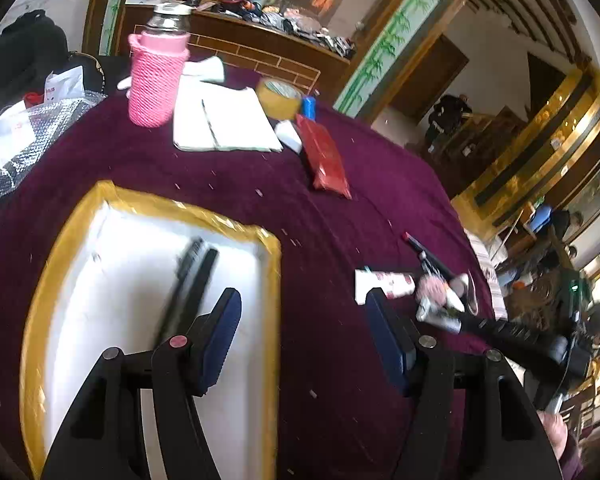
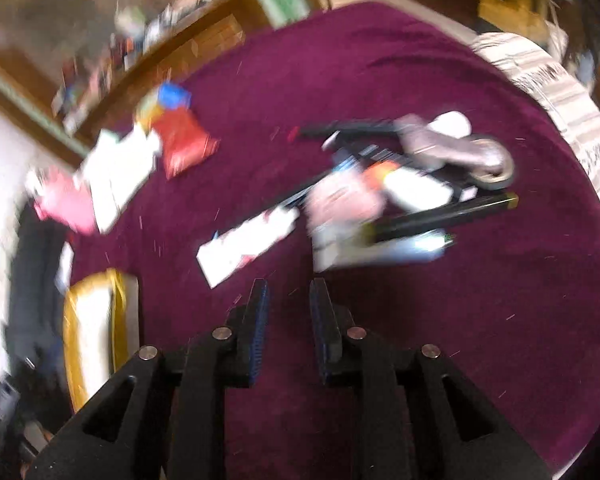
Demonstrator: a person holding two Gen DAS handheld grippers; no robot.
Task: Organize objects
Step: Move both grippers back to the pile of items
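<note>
A: Over the near-left part of the desk (image 1: pixel 340 208), my left hand-held gripper (image 1: pixel 304 304) hangs with its jaws wide apart, holding nothing. Its left finger sits above the white tray with the gold rim (image 1: pixel 274 264). Two dark pens (image 1: pixel 192 280) already lie inside.

B: And the stuff left to sort?

A: Loose pile (image 2: pixel 400 184) toward the desk's right edge: white tube (image 2: pixel 248 244), black pens, a tape roll (image 2: pixel 496 164), some pinkish packet. Blurred, can't name it all.

B: Which hand is nearer?

A: Right hand-held gripper (image 2: pixel 288 300), I'd say. The pile lies straight ahead of it, slightly right. The white tube is nearest, long axis running diagonally, near-left to far-right across the fingers' line.

B: Right jaws?

A: Narrow gap, not clamped on anything, touching nothing. Probably need widening before a grab.

B: Anything else?

A: Far side of the desk: pink-sleeved bottle (image 1: pixel 156 80), white notebook (image 1: pixel 224 120), yellow tape (image 1: pixel 280 98), red packet (image 1: pixel 326 156). Well apart from both grippers.
</note>
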